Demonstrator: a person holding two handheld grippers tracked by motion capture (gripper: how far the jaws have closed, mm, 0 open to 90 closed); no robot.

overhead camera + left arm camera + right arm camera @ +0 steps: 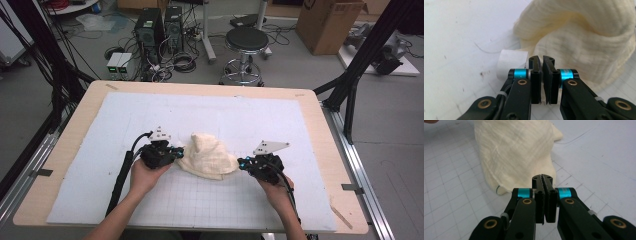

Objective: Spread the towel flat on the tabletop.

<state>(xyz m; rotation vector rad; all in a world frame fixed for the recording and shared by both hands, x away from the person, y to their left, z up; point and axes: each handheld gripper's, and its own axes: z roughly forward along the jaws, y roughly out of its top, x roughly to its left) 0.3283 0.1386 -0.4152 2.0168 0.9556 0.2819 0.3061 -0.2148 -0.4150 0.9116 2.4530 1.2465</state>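
Lying bunched in a mound near the middle of the white gridded mat [200,200], the cream crinkled cotton cloth [207,156] sits between both tools. The left gripper [542,60] pinches its left edge, jaws nearly together. The right gripper [542,178] clamps its right edge, jaws closed. A light wooden table [325,135] bears the mat.

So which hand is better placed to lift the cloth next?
Probably the left gripper: its shut fingers seem to pinch the cloth at its edge, while the right gripper, also shut, sits beside the cloth's other edge.
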